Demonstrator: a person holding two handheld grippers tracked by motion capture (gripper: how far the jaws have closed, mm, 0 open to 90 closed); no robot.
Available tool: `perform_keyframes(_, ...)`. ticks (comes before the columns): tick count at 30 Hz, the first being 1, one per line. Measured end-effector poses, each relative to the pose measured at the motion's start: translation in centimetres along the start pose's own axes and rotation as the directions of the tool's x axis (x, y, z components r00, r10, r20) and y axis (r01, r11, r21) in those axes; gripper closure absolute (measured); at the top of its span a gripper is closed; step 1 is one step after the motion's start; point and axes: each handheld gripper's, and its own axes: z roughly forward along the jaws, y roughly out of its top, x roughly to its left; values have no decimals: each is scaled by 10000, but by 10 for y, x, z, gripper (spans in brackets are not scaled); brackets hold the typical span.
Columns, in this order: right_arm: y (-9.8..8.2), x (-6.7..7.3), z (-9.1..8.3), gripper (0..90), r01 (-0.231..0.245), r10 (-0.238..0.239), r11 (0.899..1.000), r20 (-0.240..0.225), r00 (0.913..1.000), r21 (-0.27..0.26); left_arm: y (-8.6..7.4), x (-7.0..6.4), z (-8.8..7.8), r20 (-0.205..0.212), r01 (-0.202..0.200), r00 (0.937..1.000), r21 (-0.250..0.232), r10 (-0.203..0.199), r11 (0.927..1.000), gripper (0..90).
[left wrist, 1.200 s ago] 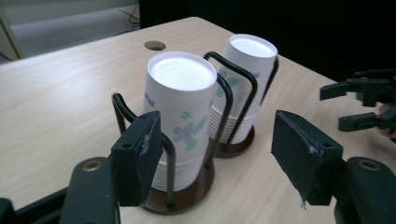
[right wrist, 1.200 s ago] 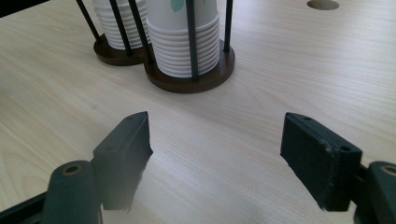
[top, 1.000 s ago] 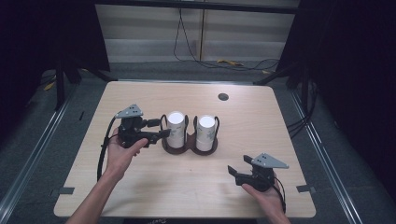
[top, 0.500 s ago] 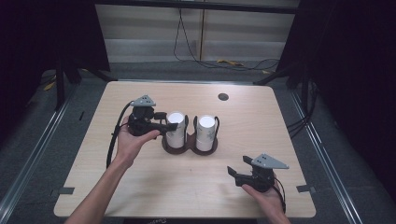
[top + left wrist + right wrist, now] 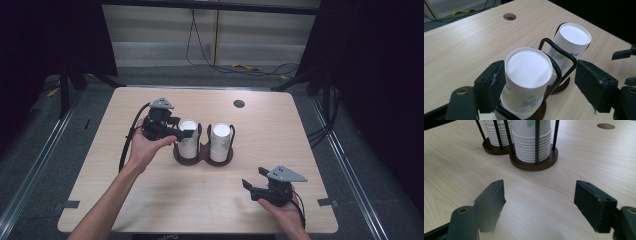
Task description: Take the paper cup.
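Note:
A dark wooden holder [image 5: 202,159] with black wire loops stands mid-table and carries two stacks of upturned white paper cups with a flower print. My left gripper [image 5: 182,127] is at the top of the left stack [image 5: 188,142]. In the left gripper view its jaws [image 5: 539,67] straddle the top cup [image 5: 529,70]: the left pad is against the cup's side, the right pad well clear. These jaws have just been opening. The right stack [image 5: 574,35] stands behind. My right gripper [image 5: 254,177] rests near the front right edge; its jaws [image 5: 539,183] have just closed a little on nothing.
A round cable hole [image 5: 239,104] sits in the table's far right part. The light wooden tabletop [image 5: 310,150] ends at dark floor on all sides. In the right gripper view the holder base [image 5: 534,165] stands a short way ahead of the jaws.
The left hand has moved right and slightly up, from beside the holder to the top of the left stack, and its jaws have widened around the top cup. The right hand has stayed put.

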Motion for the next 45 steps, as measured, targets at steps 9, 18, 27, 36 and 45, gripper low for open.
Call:
perform_keyframes(9,0,0,0,247,-10,10,10000,-59,10000,42,7,5,12,-387,-181,9991,481,199,9987,308)
perform_keyframes(18,0,1,1,247,-6,6,10000,-41,10000,36,7,8,21,-342,-214,9991,621,235,9978,358)
perform_keyframes(27,0,1,1,245,0,0,10000,-29,10000,42,6,9,30,-253,-126,9996,1189,157,9928,314)
perform_keyframes(36,0,0,0,245,-63,63,10000,-4,10000,36,8,6,35,-413,-346,9983,1622,418,9862,297)
perform_keyframes(45,-1,0,0,245,-93,93,9999,18,10000,119,8,6,37,-492,-357,9978,1827,454,9825,327)
